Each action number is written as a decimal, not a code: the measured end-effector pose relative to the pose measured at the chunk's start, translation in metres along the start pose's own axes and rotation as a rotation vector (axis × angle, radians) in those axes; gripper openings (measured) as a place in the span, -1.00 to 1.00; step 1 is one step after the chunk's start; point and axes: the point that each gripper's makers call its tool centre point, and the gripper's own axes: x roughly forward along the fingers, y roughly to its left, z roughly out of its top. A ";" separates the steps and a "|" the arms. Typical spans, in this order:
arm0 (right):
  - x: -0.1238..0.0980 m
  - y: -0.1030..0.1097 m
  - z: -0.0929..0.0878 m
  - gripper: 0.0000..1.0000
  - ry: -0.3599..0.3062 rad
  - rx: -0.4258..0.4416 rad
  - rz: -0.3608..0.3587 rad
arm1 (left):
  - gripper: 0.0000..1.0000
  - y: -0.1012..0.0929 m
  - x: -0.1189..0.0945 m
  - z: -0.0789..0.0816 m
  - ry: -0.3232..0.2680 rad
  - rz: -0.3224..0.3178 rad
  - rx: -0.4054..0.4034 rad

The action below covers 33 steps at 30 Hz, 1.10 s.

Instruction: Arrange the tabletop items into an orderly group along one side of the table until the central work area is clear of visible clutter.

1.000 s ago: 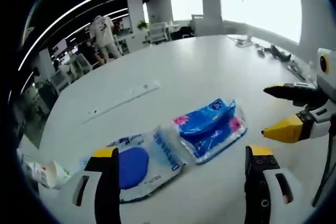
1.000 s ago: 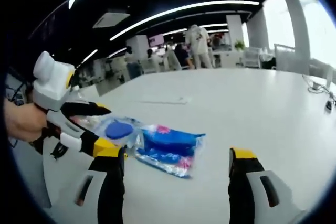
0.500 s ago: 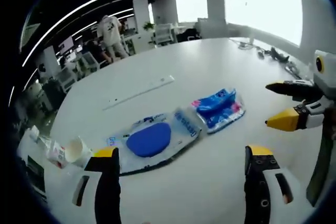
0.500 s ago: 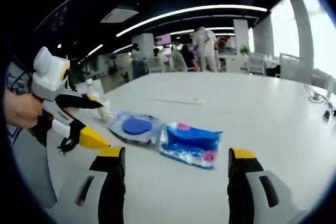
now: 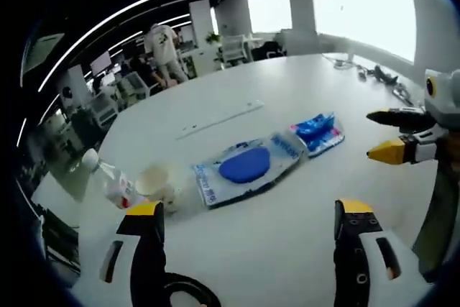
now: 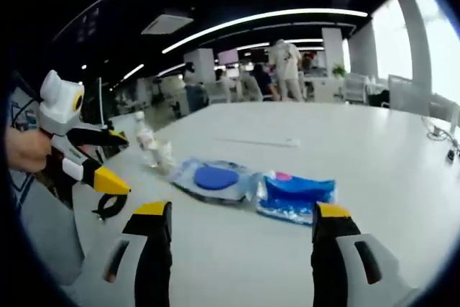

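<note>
On the white table (image 5: 287, 242) lie a clear bag holding a blue disc (image 5: 248, 167) and, touching its right end, a blue tissue pack (image 5: 318, 129). A tipped paper cup (image 5: 154, 181) and a small plastic bottle (image 5: 108, 177) sit left of the bag. My left gripper (image 5: 249, 208) is open and empty, well short of the bag. The right gripper (image 5: 372, 134) reaches in from the right, open, near the tissue pack. In the right gripper view, my right gripper (image 6: 241, 210) is open before the bag (image 6: 214, 179) and pack (image 6: 295, 195); the left gripper (image 6: 123, 163) stands open beside the bottle (image 6: 146, 138).
A long white strip (image 5: 219, 118) lies beyond the bag. A black ring (image 5: 188, 292) sits at the near table edge. Cables (image 5: 377, 73) lie at the far right edge. A hand (image 6: 25, 150) holds the left gripper. People and chairs stand behind the table.
Both views have pulled back from the items, which now look smaller and farther. The cup and bottle have come fully into view. Both grippers stay open.
</note>
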 end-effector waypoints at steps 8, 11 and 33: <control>-0.004 0.014 -0.004 0.55 0.031 -0.014 -0.009 | 0.94 0.027 -0.017 -0.021 -0.005 0.016 -0.045; -0.008 0.020 -0.006 0.54 0.043 -0.024 -0.014 | 0.93 0.036 -0.023 -0.028 -0.011 0.016 -0.076; 0.015 0.121 -0.007 0.44 0.086 -0.102 0.016 | 0.82 0.134 -0.048 -0.104 0.041 0.035 -0.131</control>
